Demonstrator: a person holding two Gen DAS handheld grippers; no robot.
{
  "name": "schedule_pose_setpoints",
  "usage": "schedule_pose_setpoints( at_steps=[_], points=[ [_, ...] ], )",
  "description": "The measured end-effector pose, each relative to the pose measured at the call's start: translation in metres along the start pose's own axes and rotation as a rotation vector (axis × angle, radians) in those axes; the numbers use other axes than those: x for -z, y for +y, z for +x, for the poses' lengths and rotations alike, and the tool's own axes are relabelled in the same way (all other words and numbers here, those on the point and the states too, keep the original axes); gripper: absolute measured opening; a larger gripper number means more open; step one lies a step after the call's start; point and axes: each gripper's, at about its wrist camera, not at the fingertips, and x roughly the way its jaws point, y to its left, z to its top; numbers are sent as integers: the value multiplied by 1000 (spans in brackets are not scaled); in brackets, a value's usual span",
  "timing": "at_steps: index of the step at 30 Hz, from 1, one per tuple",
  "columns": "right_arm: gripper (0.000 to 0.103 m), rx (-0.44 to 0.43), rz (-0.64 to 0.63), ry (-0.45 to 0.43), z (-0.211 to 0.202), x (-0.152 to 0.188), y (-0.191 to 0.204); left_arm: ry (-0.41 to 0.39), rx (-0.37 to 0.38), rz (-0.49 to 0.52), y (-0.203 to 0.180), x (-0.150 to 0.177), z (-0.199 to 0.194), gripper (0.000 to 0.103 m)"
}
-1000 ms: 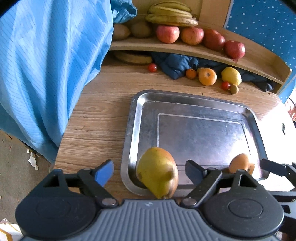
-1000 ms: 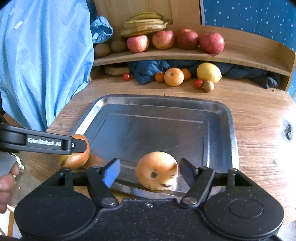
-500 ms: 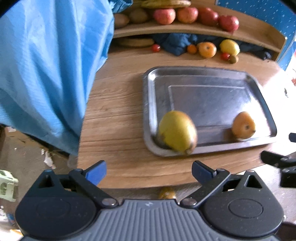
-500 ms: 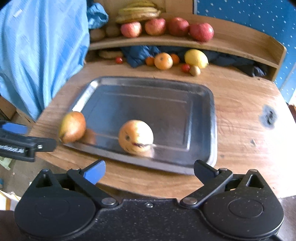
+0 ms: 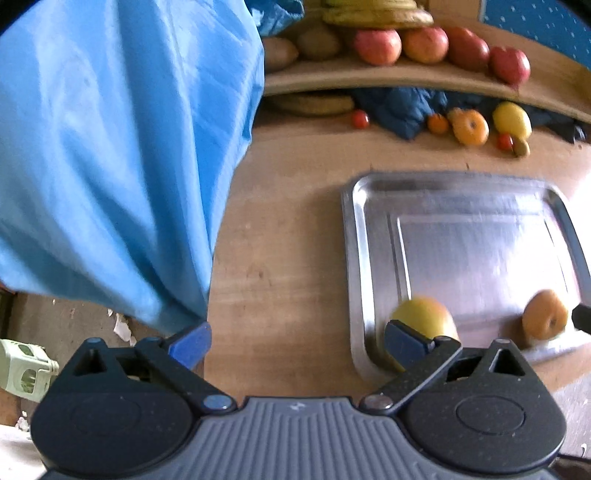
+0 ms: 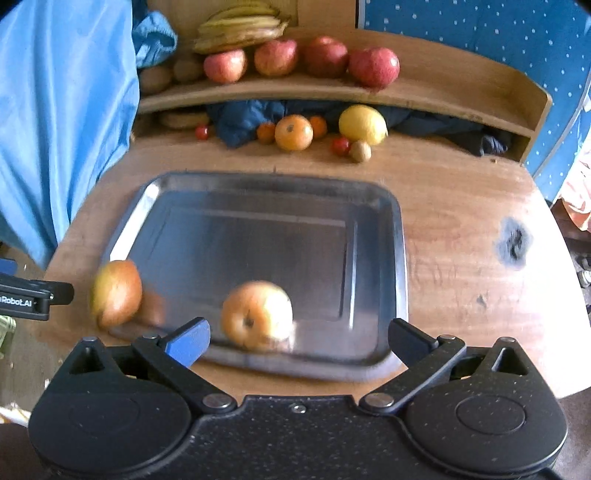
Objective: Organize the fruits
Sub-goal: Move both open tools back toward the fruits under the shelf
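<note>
— Where did the fruit go?

— Two pieces sit in the shiny metal tray (image 6: pixel 397 236). The pear (image 6: pixel 116 291) is at the near left corner, and the round orange-yellow fruit (image 6: pixel 256 314) is by the near edge (both look a bit blurry).

— Are the tongs holding anything?

— No. The left gripper (image 5: pixel 295 341) is wide open over the wooden table (image 5: pixel 280 236), beside the tray. The right gripper (image 6: pixel 299 338) is wide open too, with nothing pinched.

— And the shelf (image 6: pixel 424 92)?

— Red apples (image 6: pixel 373 66) and bananas (image 6: pixel 240 27) are up there.

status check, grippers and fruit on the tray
Left gripper open, empty. Right gripper open, empty. Pear and apple on tray, near edge. Nothing in the way.
</note>
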Motion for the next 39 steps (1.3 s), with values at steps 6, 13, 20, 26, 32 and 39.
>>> schedule_pose_setpoints(
  at_steps=[6,13,20,26,32,39],
  points=[
    [102,14,5,-25,9,-28,9,-38,25,-1,8,-37,10,102],
    [102,34,5,-42,23,-56,16,-56,50,-32,13,-74,32,102],
    [102,38,17,-65,41,-80,20,-114,83,-50,9,-107,56,102],
    [102,48,-4,-81,61,-99,25,-137,107,-53,2,-135,79,102],
    [102,73,-50,-109,79,-115,25,-142,112,-43,-6,-158,103,102],
    [102,104,-49,-115,105,-134,17,-131,113,-16,-14,-177,128,102]
  ],
)
